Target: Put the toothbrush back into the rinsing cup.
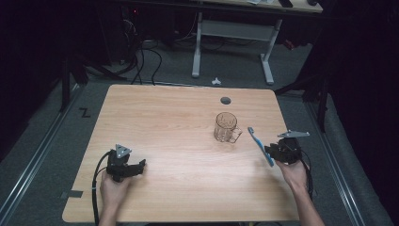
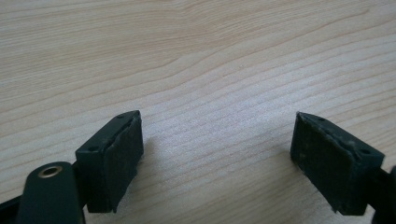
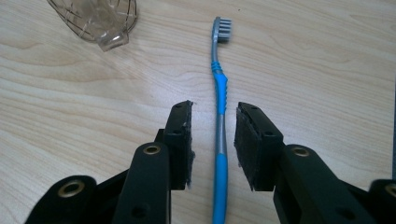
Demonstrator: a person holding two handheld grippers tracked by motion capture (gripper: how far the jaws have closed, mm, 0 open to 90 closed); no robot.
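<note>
Grippers flank a cup at a wooden table

The left gripper [image 1: 139, 165] rests on the table [image 1: 179, 179], jaws wide and empty. A clear cup [image 1: 226, 127] stands mid-table. At right, the right gripper [image 3: 214, 140] brackets a blue toothbrush [image 3: 220, 116], jaws narrowed, gaps visible either side.

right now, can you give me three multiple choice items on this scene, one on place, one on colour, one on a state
1. The clear plastic measuring cup stands where from the toothbrush?
A left of it
B right of it
C on top of it

2. The blue and grey toothbrush has a handle mostly:
A red
B blue
C green

3. The left hand-held gripper is:
A open, nothing between its pads
B shut on the cup
C shut on a cloth

Key: A, high view shows the cup to the left; B, blue handle; A, bare light wooden table between its pads.
</note>
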